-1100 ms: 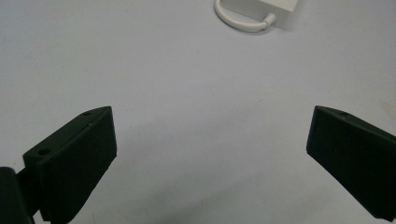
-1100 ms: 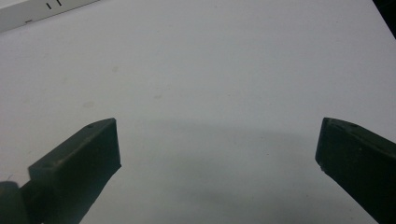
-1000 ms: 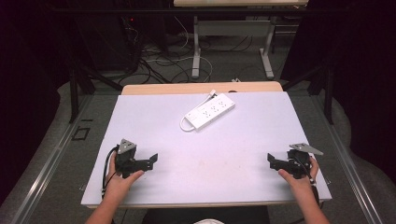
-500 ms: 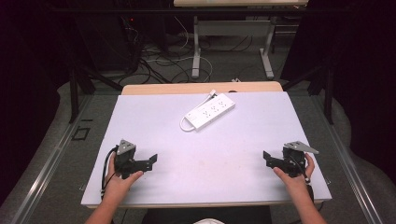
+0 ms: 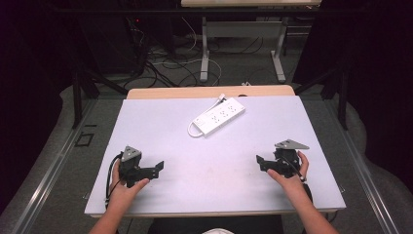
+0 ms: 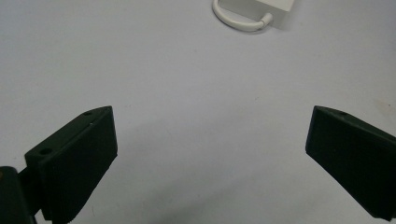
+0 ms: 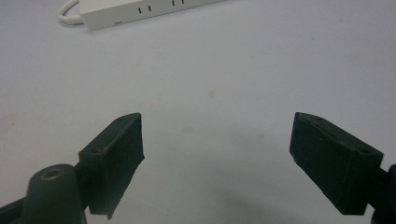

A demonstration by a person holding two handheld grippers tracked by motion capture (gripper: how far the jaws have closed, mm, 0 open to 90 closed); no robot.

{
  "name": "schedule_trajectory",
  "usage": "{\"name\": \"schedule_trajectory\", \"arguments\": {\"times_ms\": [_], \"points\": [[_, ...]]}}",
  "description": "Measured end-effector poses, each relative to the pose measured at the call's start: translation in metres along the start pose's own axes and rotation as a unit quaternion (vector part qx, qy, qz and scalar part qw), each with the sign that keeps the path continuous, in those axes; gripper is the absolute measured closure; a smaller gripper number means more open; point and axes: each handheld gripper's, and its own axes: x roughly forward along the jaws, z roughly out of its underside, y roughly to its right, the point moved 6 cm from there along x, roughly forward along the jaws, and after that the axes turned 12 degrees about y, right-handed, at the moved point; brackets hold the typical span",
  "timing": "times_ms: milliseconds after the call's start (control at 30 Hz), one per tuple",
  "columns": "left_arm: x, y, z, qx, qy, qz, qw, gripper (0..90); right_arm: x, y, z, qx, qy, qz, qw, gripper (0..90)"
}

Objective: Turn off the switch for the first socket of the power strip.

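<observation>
Where frame cuts off, power strip (image 6: 254, 7) half hidden.

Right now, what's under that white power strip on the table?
The power strip lies flat on the pale table top, its short white cord looping from its near end. Whatever lies beneath the strip is covered by its body.

White power strip (image 6: 254, 7) cut off by the top edge in both gripper views; its socket details are too small to read from above.
</observation>
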Motion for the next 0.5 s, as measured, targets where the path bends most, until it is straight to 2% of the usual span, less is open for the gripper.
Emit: {"name": "schedule_trajectory", "arguments": {"times_ms": [200, 500], "points": [[-0.001, 0.001, 0.0, 0.004, 0.0, 0.003, 1.0, 2.1, 0.012, -0.016, -0.013, 0.002, -0.007, -0.028, 0.9996, 17.5], [0.0, 0.001, 0.0, 0.002, 0.001, 0.006, 1.0, 2.1, 0.023, -0.027, -0.034, -0.012, -0.014, -0.045, 0.9988, 17.6]]}}
